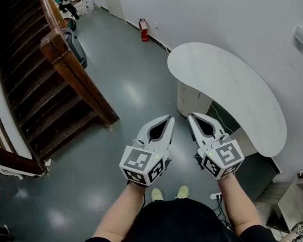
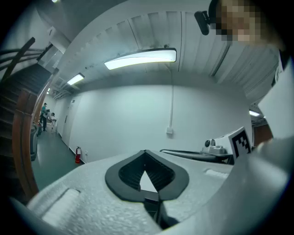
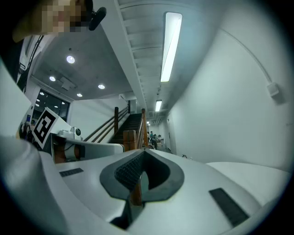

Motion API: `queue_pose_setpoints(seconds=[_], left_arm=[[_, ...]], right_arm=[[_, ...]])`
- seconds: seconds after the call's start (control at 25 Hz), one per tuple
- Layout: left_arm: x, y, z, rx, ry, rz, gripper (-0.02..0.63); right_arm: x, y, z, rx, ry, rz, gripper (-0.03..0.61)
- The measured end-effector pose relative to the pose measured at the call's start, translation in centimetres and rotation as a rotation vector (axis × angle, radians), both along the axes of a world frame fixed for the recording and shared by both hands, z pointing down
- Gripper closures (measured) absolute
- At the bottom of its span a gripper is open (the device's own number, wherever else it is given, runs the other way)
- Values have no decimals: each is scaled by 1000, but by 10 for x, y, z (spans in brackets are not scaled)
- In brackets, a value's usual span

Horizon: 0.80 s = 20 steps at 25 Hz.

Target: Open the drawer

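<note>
Well to the left of the smooth, white, kidney-shaped tabletop [image 1: 236,96], a dark brown wooden staircase [image 1: 36,77] is rising over the glossy grey-green floor [image 1: 131,87]. Just off the tabletop's left edge, the left gripper [image 1: 169,122], made of grainy matte white plastic, is hovering above that floor. Its jaws are pressed together at the tips and pinching nothing. Its own view is showing only the far wall through the hollow between the dark ribbed rubber pads [image 2: 161,176]. Closer still to the tabletop, the right gripper [image 1: 191,117] is hanging the same way, jaws meeting tip to tip and empty.

Tucked beneath the tabletop's left end, a white round-cornered cabinet [image 1: 191,99] is standing. The drawer is most likely sitting in it, though no front or handle is showing from this steep angle. Neither gripper is touching the cabinet, so the opening is not yet begun.

Doing this step well probably means lowering one gripper to the cabinet's face and spreading its jaws before it arrives. The ribbed pads would then be seating squarely on a handle or lip, since the slick white surface is likely offering little purchase. The pull should be running straight out along the drawer's travel, not upward, while the other gripper is steadying the cabinet if it starts sliding on the polished floor.
</note>
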<state>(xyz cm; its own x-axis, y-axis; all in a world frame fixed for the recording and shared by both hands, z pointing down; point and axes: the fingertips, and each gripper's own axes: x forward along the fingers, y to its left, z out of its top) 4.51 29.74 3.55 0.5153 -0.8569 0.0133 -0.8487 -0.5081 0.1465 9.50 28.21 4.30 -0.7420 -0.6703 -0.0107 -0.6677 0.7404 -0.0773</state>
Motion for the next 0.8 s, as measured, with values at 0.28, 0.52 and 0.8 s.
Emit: queue_pose_setpoints(seconds=[0.28, 0.52, 0.8], left_arm=[[4, 2, 1, -2, -1, 2, 606], [4, 3, 3, -3, -3, -3, 606], [5, -2, 12, 3, -3, -30, 606]], right_arm=[[0, 2, 0, 0, 7, -8, 565], [1, 5, 0, -15, -28, -27, 565], [27, -10, 13, -151, -225, 7, 563]])
